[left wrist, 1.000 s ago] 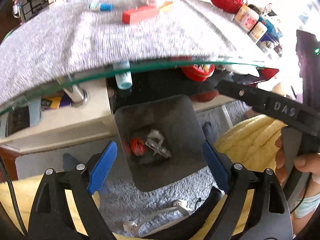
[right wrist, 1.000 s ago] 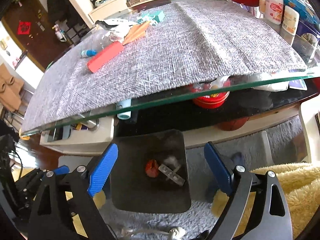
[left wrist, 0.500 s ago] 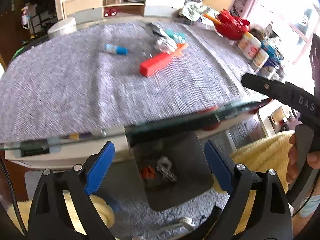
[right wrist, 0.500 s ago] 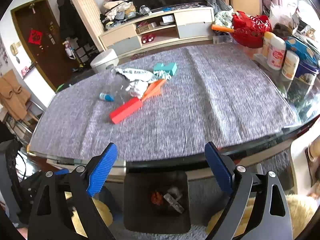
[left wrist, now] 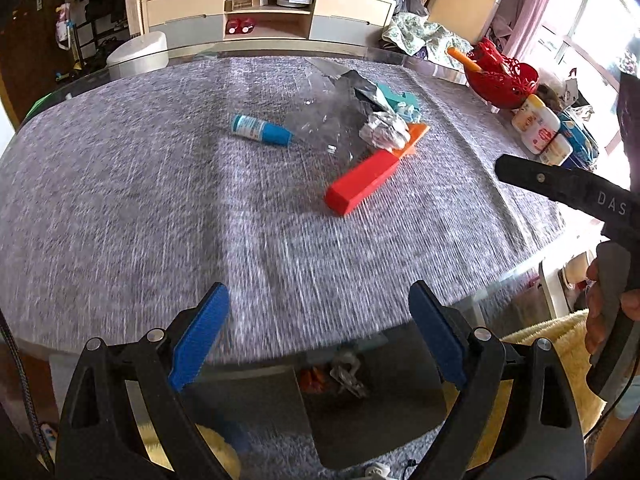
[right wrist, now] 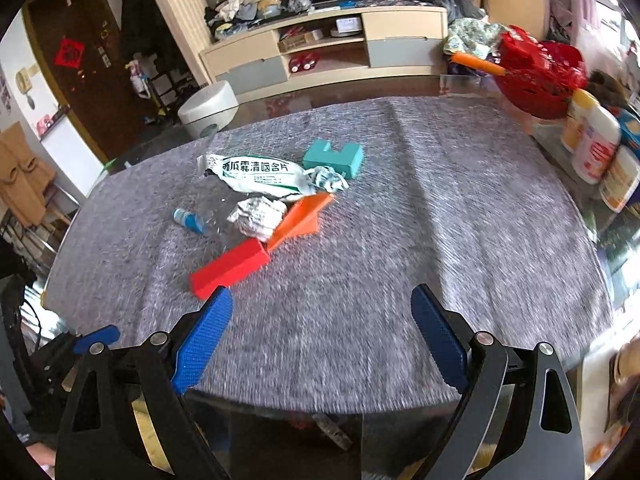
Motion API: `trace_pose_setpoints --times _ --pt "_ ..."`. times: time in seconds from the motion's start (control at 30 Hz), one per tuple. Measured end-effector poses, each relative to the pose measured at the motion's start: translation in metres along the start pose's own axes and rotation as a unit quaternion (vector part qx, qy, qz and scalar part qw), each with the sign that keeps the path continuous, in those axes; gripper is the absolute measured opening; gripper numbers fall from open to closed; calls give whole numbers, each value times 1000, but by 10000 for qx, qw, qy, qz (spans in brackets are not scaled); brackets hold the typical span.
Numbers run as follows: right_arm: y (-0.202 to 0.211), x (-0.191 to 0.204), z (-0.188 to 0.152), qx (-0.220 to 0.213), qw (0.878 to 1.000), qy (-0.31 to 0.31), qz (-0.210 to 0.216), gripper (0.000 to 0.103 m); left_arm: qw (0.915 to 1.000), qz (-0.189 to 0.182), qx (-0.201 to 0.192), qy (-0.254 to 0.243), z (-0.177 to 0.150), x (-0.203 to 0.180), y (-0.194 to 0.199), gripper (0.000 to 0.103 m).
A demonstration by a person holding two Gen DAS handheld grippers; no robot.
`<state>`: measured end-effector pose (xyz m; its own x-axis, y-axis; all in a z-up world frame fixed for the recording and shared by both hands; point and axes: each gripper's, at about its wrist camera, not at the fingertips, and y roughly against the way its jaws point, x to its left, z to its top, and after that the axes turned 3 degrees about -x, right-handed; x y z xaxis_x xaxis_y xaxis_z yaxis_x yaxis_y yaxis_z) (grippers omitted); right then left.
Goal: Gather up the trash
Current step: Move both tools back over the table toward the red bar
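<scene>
Where gray cloth covers it, table holds litter.

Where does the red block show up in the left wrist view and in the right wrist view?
Left wrist: the red block lies right of centre on the grey table mat, pointing at the crumpled paper.
Right wrist: the same block lies left of centre, just above the left fingertip.
Shared landmark: the red basket, upper right.

Bin below table edge: seen only thru glass, contents a red/grey smear, can't ID. My right gripper cut off by frame edge. Cloth nr table edge motion-blurred. Blue tube label too small to read.
</scene>
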<state>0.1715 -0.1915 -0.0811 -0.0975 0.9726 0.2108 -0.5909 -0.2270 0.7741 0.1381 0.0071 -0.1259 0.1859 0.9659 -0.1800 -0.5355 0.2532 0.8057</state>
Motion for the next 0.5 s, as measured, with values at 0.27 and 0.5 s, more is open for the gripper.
trace_pose_setpoints --times 0.27,0.5 --pt "-39 -2 23 193 9998 -21 -36 91 9997 -139 123 -172 30 -3 -35 86" --pt "-55 -16 39 209 9997 -53 -119 70 9991 -290 217 -235 51 -13 -62 85"
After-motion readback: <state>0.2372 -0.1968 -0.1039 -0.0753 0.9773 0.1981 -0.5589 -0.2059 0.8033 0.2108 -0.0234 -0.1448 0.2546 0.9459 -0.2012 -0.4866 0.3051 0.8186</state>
